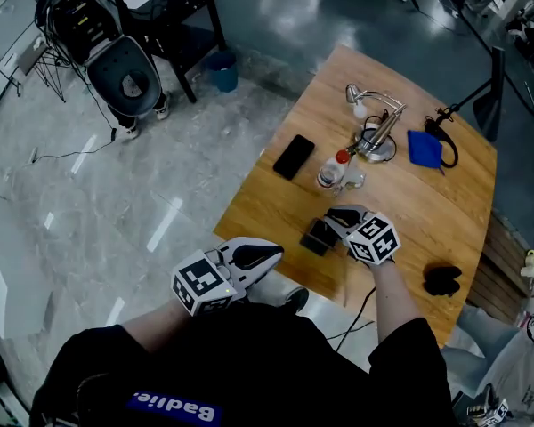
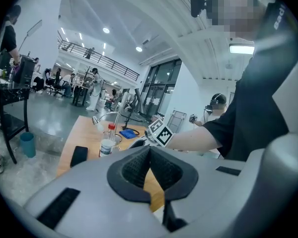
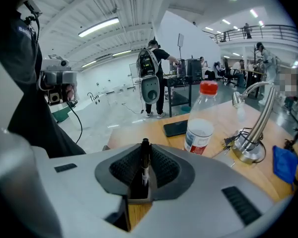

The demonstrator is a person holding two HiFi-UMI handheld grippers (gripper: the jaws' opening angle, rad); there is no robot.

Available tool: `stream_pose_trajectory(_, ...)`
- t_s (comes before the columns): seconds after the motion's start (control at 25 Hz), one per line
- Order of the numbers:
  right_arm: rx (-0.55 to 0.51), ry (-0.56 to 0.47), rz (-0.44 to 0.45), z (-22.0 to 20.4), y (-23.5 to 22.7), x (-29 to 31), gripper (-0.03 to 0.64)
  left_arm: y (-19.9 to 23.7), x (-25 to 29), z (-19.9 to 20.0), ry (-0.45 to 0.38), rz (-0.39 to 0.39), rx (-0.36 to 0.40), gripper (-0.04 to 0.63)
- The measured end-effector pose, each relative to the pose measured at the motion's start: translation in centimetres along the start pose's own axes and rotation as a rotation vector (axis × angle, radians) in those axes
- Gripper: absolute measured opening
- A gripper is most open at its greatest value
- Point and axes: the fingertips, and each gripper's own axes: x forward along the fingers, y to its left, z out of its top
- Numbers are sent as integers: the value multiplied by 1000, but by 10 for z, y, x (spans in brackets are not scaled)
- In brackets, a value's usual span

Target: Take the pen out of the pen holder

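— Where is my pen?
— Your right gripper [image 3: 145, 158] is clenched on the pen [image 3: 145, 150]. It stands upright with its lower end in the dark pen holder [image 1: 319, 237], near the front edge of the wooden table [image 1: 267, 205].
— What's crowding it?
— A red-capped bottle [image 3: 199, 127] stands just beyond, near the holder but apart from it. Left of the bottle lies a black phone [image 3: 175, 128]. To its right are a desk lamp [image 3: 252, 133] and a blue cloth [image 3: 283, 163].
— My other hand?
— Your left gripper [image 2: 150, 157] hangs by the table's near corner, jaws pressed together on nothing.
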Motion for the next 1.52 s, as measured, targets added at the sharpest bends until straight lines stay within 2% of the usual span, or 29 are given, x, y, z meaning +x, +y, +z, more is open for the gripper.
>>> stream_pose_trajectory(0.32, 20, -87, -94, 24, 4, -56, 63, -11, 9, 10, -6, -76, 22, 8)
stream_pose_trajectory(0.64, 114, -310, -153, 64, 27, -134, 64, -32, 27, 14, 7, -170, 46, 8)
stream_pose_trajectory(0.96, 149, -461, -179, 77, 73, -192, 64, -49, 46, 22, 8, -242, 75, 8)
stream_pose_trajectory(1.16, 181, -530, -186, 77, 96, -208, 64, -60, 54, 27, 5, -278, 93, 8)
stream_pose_trajectory(1.52, 222, -580, -181, 67, 127, -201, 64, -74, 56, 42, -19, -308, 108, 8)
